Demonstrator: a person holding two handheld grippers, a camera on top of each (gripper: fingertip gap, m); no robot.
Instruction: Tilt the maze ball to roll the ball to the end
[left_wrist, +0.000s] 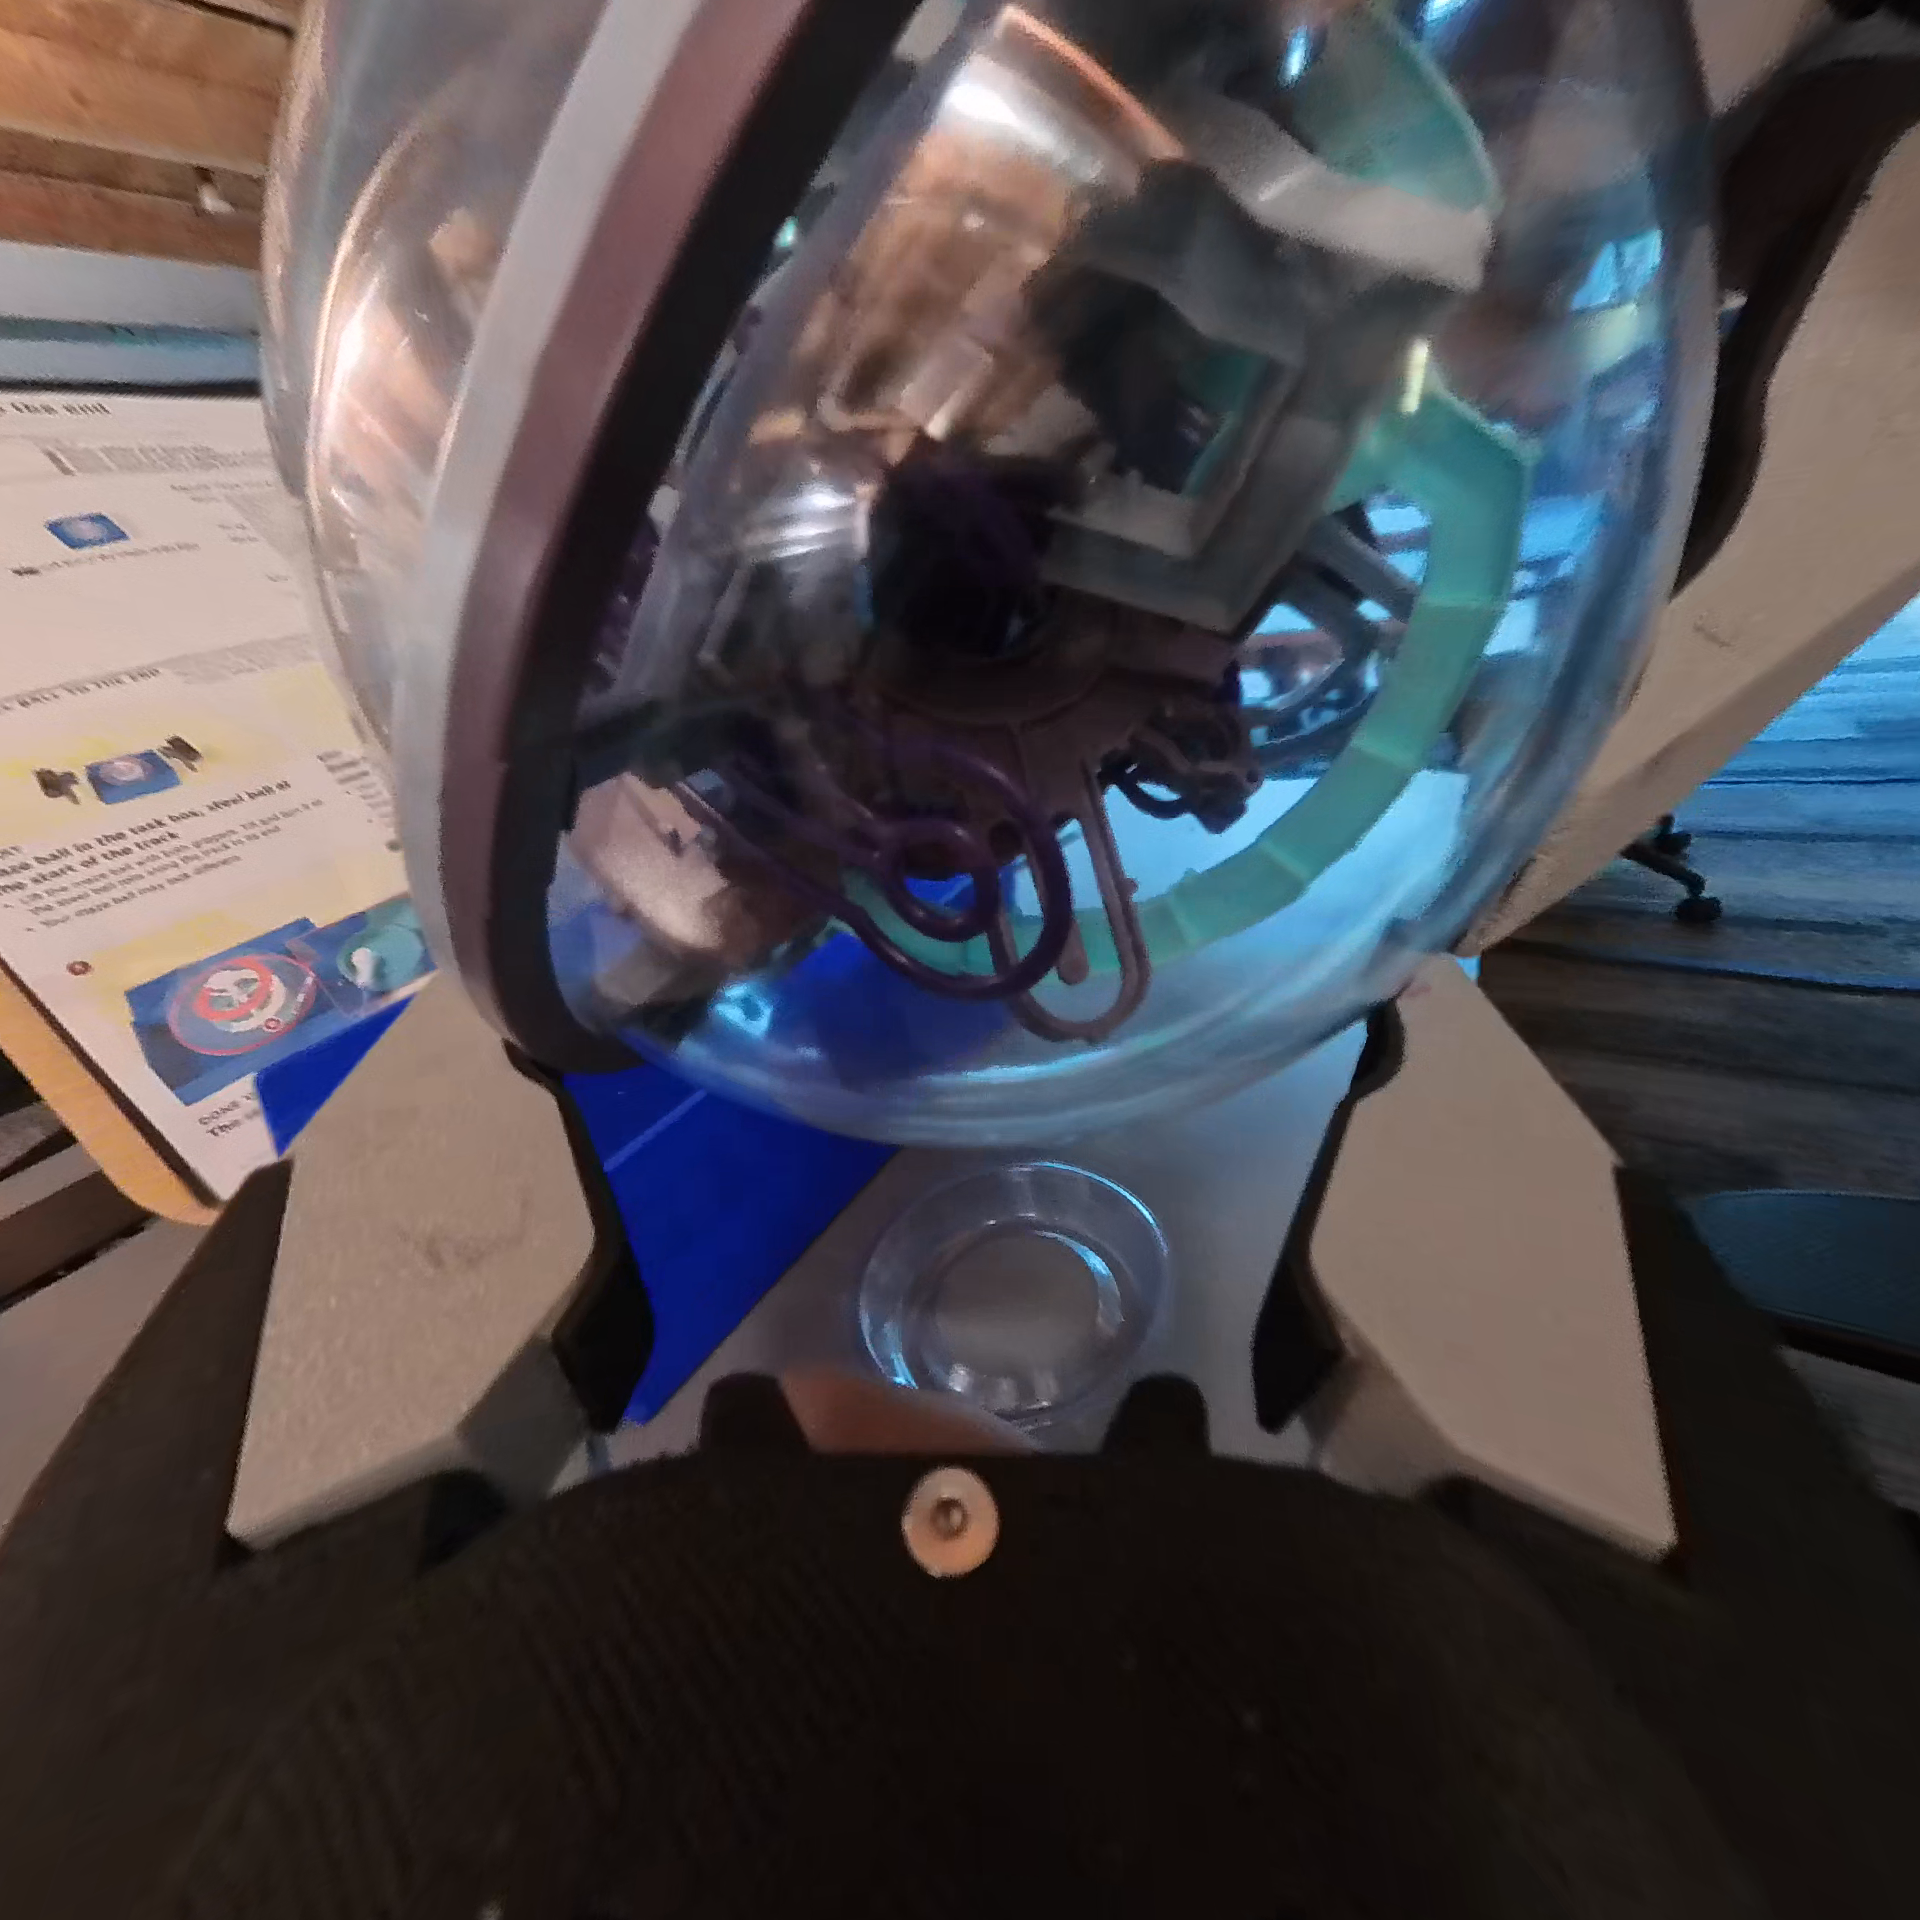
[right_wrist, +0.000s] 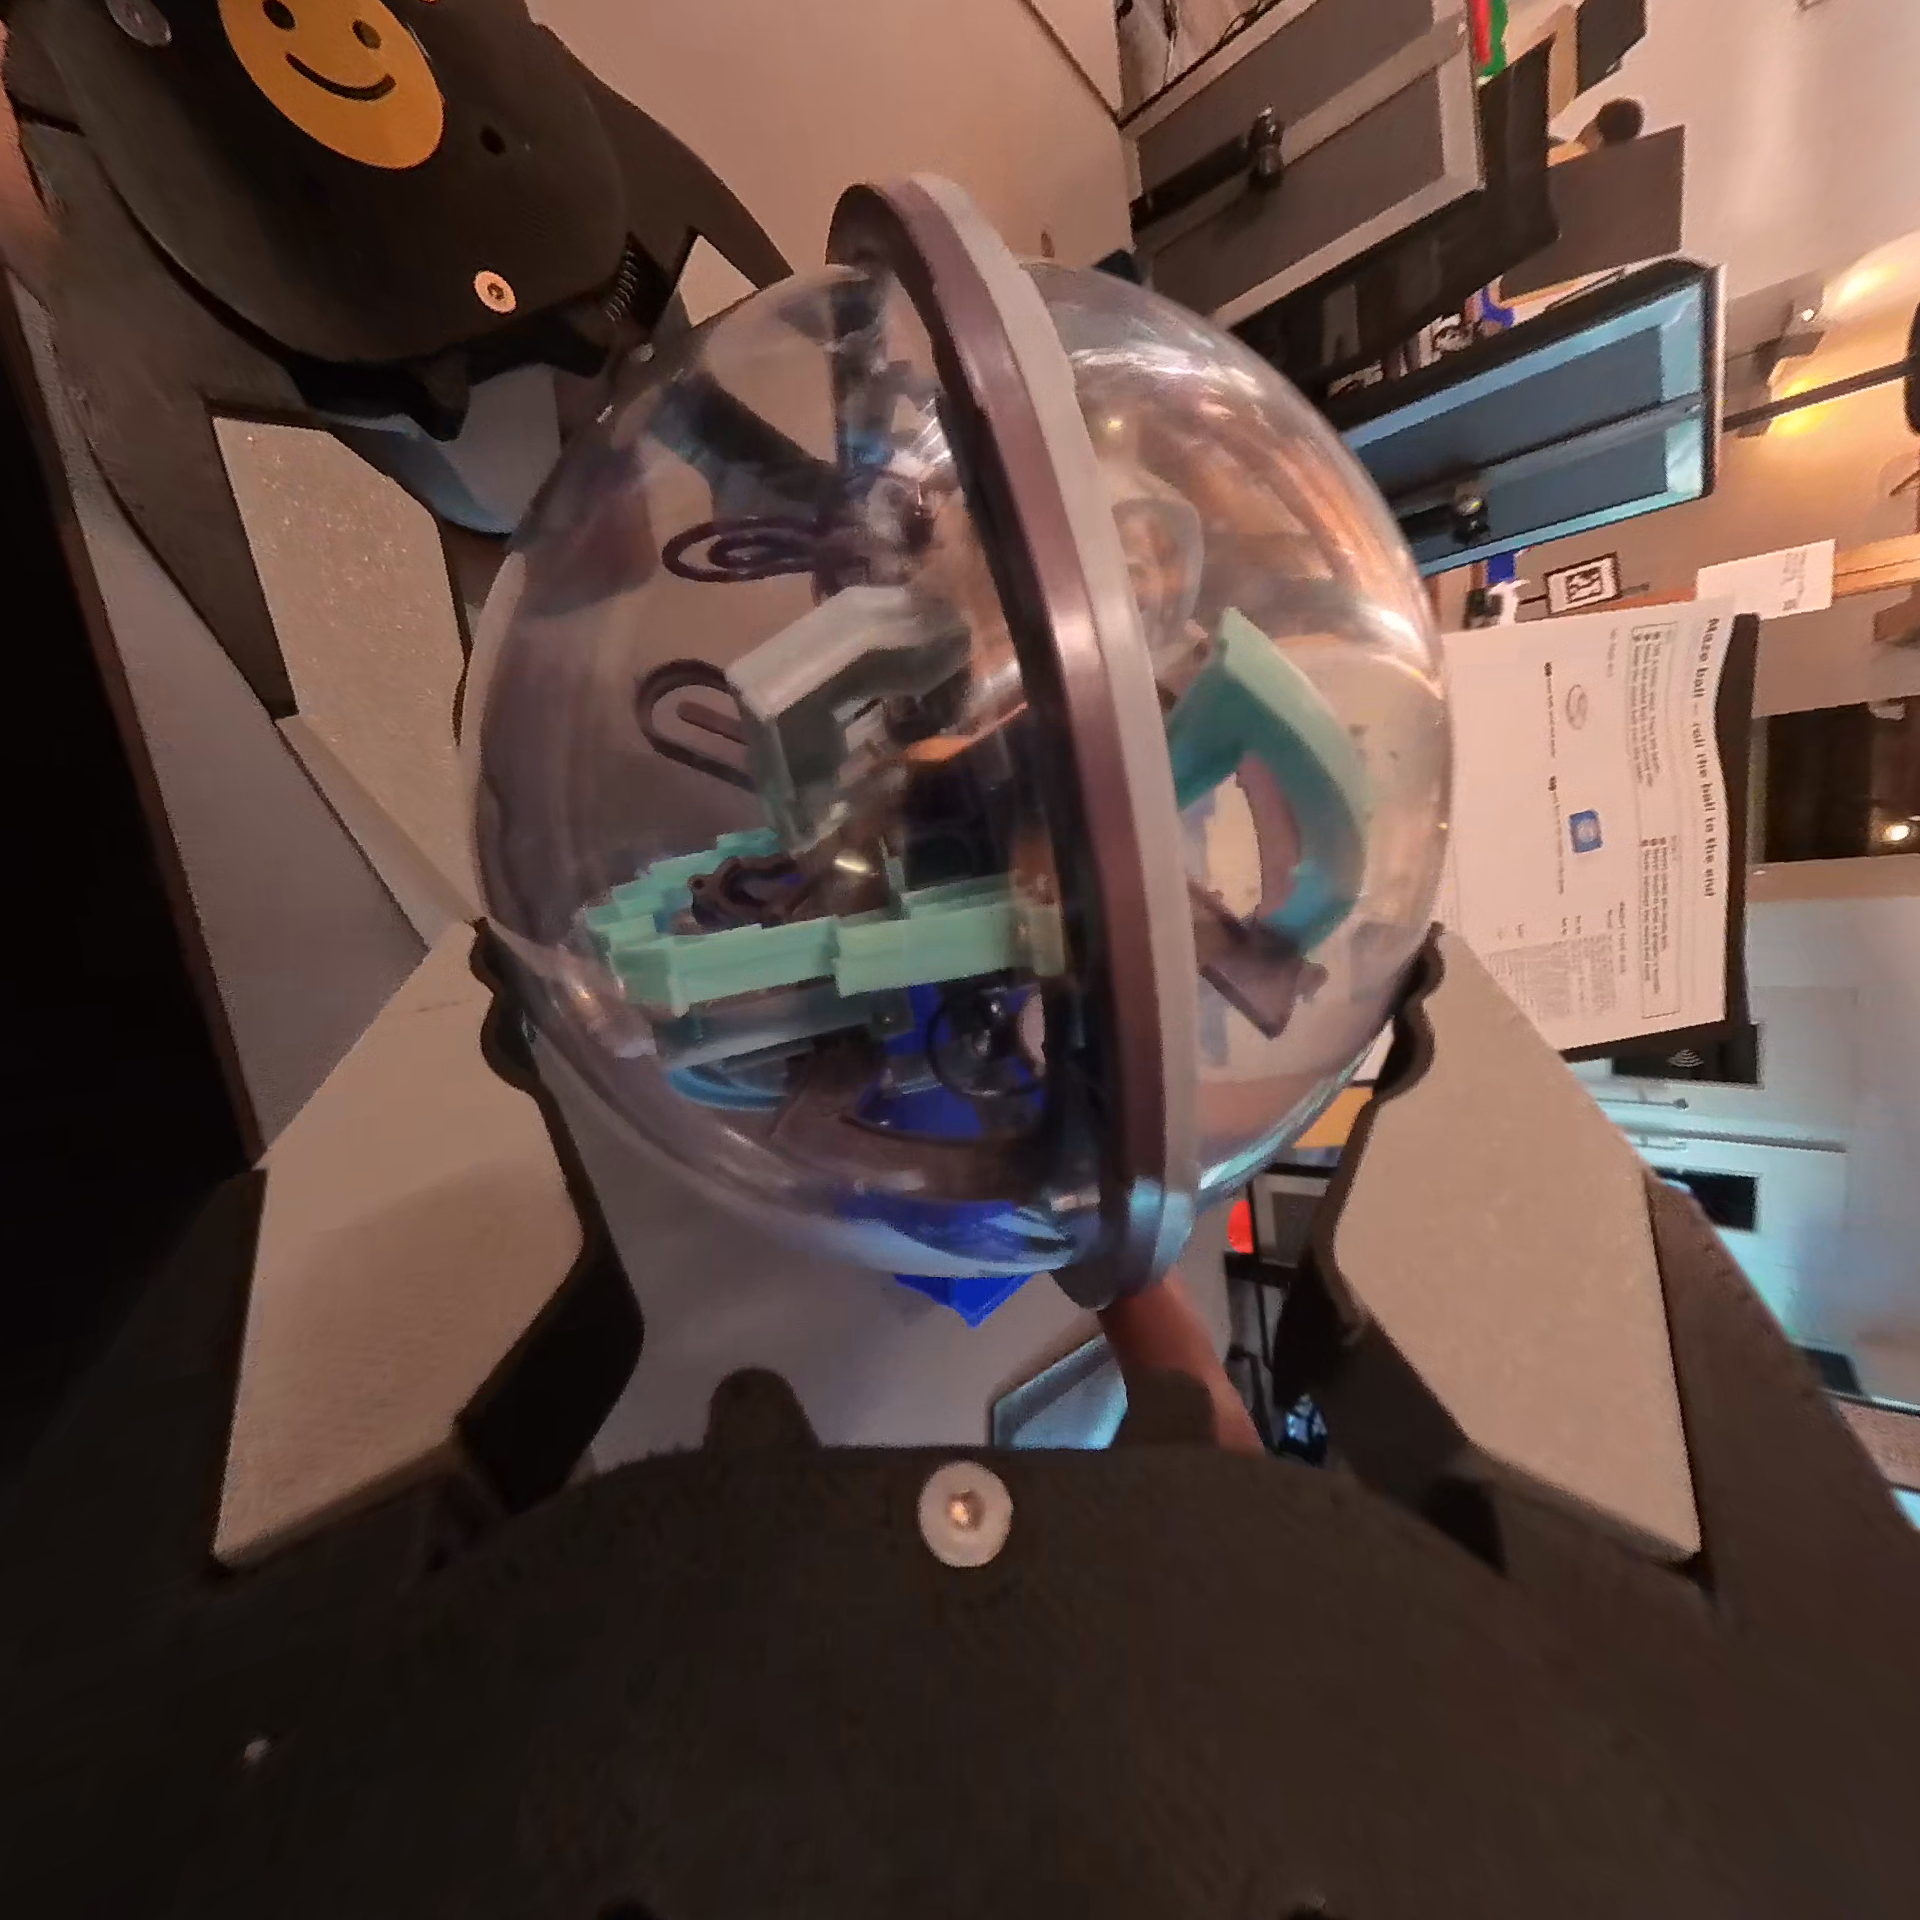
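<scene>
The maze ball (left_wrist: 1039, 540) is a clear sphere with a dark and grey ring around its middle and mint-green and purple tracks inside. It is lifted off the table. My left gripper (left_wrist: 956, 1039) is shut on its lower part, with both fingertips against the shell. In the right wrist view the maze ball (right_wrist: 935, 769) sits between the tips of my right gripper (right_wrist: 956, 987), which press on both its sides. A finger of the right gripper (left_wrist: 1829, 364) shows at the ball's upper right. I cannot pick out the small ball inside.
A clear round dish (left_wrist: 1013, 1288) and a blue box (left_wrist: 727, 1174) lie on the table below the ball. A printed instruction sheet (left_wrist: 156, 675) on a board stands at the left. The left gripper's body carries a yellow smiley disc (right_wrist: 332, 73). Monitors (right_wrist: 1538, 416) are behind.
</scene>
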